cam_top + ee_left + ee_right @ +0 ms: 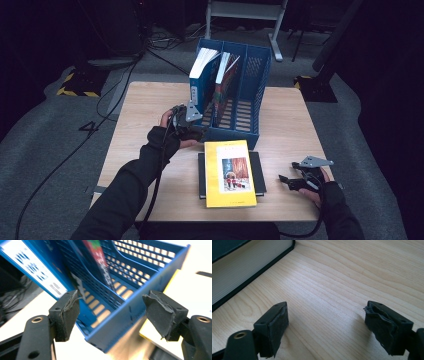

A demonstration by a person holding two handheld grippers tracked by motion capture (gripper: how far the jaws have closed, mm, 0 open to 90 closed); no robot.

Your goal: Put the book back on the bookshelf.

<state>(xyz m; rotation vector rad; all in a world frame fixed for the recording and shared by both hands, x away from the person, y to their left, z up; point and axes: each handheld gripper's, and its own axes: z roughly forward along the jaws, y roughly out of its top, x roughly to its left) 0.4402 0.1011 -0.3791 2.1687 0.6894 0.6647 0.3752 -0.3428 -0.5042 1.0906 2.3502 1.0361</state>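
A blue file rack (250, 75) with three slots stands at the table's far middle. A blue-spined book (202, 75) leans in its left slot and a red-covered book (226, 75) in the middle slot. In front lies a yellow book (229, 172) on top of a dark book (259, 172). My left gripper (192, 127) is at the rack's near left corner; in the left gripper view it (111, 315) stands open, the rack's front wall (140, 307) beyond its jaws, the pads touching nothing. My right gripper (287, 181) rests open to the right of the books, over bare wood (325, 325).
The light wooden table (145, 110) has free room at the left and right of the rack. The dark book's page edge (242, 272) lies just left of the right gripper. Cables trail over the grey floor (75, 150) at the left.
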